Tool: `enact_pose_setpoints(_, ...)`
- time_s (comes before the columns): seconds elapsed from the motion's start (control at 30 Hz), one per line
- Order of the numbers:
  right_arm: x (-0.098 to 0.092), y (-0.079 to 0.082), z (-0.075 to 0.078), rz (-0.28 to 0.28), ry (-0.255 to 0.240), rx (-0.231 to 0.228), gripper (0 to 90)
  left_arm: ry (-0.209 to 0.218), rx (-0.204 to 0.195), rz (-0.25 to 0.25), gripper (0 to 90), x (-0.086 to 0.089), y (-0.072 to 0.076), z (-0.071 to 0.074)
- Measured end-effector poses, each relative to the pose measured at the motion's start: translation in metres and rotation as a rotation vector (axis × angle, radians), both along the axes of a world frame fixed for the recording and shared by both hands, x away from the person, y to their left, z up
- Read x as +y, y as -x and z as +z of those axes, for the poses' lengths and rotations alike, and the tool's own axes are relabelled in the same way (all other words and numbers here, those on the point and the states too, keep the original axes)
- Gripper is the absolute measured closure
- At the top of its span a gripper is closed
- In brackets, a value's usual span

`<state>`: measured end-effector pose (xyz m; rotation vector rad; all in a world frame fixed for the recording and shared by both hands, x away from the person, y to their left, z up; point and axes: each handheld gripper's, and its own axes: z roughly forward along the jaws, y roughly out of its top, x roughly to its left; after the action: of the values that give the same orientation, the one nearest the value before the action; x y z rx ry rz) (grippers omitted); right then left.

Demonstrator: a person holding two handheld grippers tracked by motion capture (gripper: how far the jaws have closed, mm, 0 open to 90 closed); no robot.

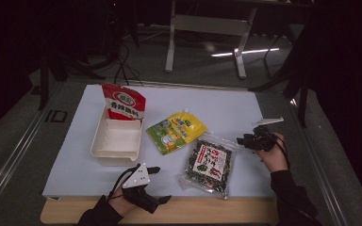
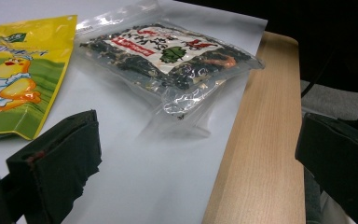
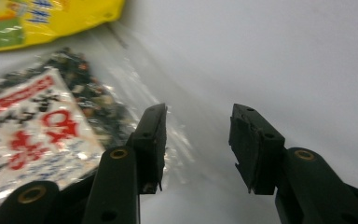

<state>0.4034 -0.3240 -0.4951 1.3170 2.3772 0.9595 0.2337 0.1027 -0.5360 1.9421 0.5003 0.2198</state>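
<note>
Three packets lay across the white sheet [image 1: 75,155]: a red pouch [image 1: 123,102] leaning in the cream tray [image 1: 115,157], a yellow pouch [image 1: 175,132], then the seaweed bag [image 1: 209,162]. Left gripper [image 1: 156,184] rested wide apart at the near edge; right gripper [image 1: 240,140], jaws apart and empty, hovered just beside the bag's far right corner.

I'm seeing the desk [image 1: 245,213], wood edge showing, carrying a white sheet [image 1: 226,106]; lying on it: cream tray [image 1: 117,141], yellow pouch [image 1: 176,131], clear seaweed bag [image 1: 209,162].
</note>
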Motion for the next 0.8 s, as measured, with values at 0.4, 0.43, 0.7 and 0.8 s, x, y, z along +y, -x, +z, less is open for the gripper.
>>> enact_pose_setpoints(0.4, -0.004, -0.016, -0.029, 0.096, -0.060, 0.144, 62.7, 0.000, 0.003, -0.004, 1.2, 0.000, -0.001, -0.001)
enact_pose_setpoints(0.43, -0.003, -0.016, -0.029, 0.104, -0.057, 0.146, 65.2, -0.001, 0.005, -0.004, 1.2, 0.000, -0.001, -0.001)
enact_pose_setpoints(0.7, 0.001, -0.019, -0.027, 0.094, -0.011, 0.153, 85.8, -0.001, 0.008, -0.006, 1.2, -0.001, -0.001, -0.001)
enact_pose_setpoints(0.8, 0.003, -0.017, -0.021, 0.114, -0.016, 0.137, 89.4, 0.002, 0.008, -0.004, 1.2, -0.001, -0.001, -0.001)
